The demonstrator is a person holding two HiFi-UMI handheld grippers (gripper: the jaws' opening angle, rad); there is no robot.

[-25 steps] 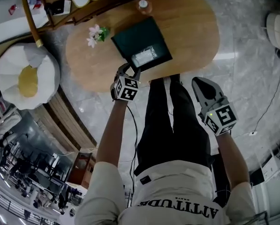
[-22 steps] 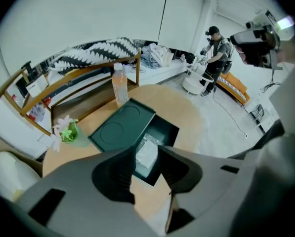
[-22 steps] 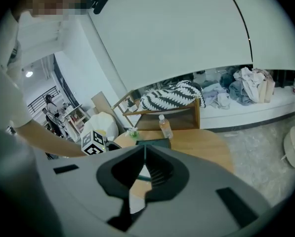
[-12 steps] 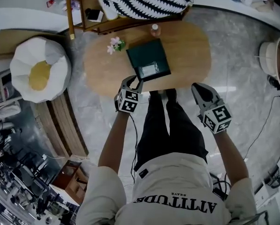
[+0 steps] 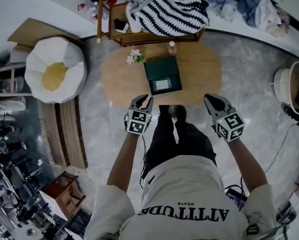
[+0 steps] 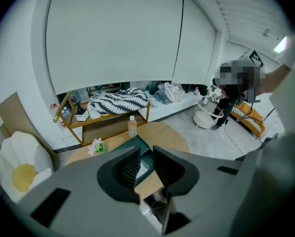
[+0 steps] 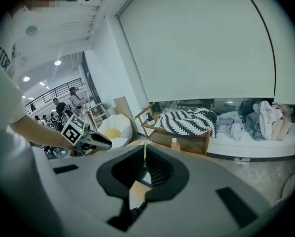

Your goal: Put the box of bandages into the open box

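Note:
A dark green open box (image 5: 162,69) lies on the oval wooden table (image 5: 204,69). A pale box of bandages (image 5: 163,84) rests inside it near the front edge. My left gripper (image 5: 143,100) hovers just off the table's near edge, short of the green box (image 6: 142,143). Its jaws are closing, a gap still shows between them and nothing is in it. My right gripper (image 5: 211,99) hangs at the same height off the table's right front, jaws together and empty. In the right gripper view the right gripper (image 7: 145,149) points over the table.
A small pink flower (image 5: 134,57) and a bottle (image 5: 172,47) stand behind the green box. Beyond the table is a wooden shelf with a striped cloth (image 5: 167,11). A white and yellow beanbag (image 5: 55,69) sits on the floor at left. The person's legs are below the table edge.
Both grippers have drawn back from the table, and the left one has left the green box's near edge. The head view has risen and now takes in more of the room.

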